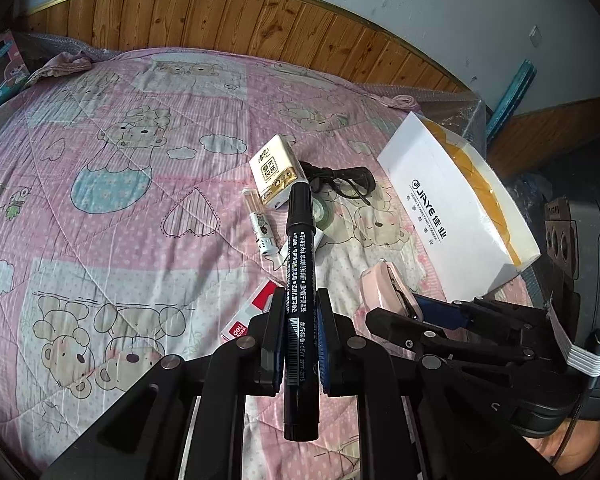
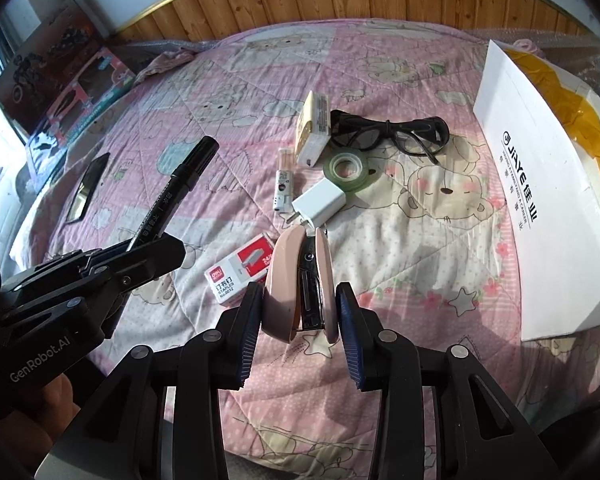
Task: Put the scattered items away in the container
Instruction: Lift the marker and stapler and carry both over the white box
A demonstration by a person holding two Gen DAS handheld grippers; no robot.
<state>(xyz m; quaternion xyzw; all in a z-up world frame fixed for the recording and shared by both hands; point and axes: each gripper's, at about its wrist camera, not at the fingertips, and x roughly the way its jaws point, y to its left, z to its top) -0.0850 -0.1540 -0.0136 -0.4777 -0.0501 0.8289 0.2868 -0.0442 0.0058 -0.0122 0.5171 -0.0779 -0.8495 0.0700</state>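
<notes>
My left gripper (image 1: 298, 312) is clamped across the barrel of a black marker pen (image 1: 299, 264), which points forward and stands clear of the bedspread (image 1: 112, 216); the pen is light, stiff and smooth, so I judge it could swivel or slide in the pads, and a hold near its middle is the safest one; my right gripper (image 2: 298, 312) has its pads pressed on either side of a pink stapler (image 2: 300, 280), held lifted over the quilt; the stapler seems denser, hard-shelled and hinged, so squeezing its two flat faces keeps it from springing open; both lie just left of the white cardboard box (image 2: 548, 216), the container, whose open top shows a yellow lining; on the bed beyond remain a box of staples (image 2: 240, 268), small, rigid and easy to pinch by its long sides; a white charger plug (image 2: 320, 202), slick and blocky; a roll of clear tape (image 2: 350, 170), best taken across its rim; black glasses (image 2: 392, 134), fragile, to be lifted by the bridge or frame; a cream tissue pack (image 2: 314, 128), soft and yielding; and a slim white tube (image 2: 283, 180), which may roll.
</notes>
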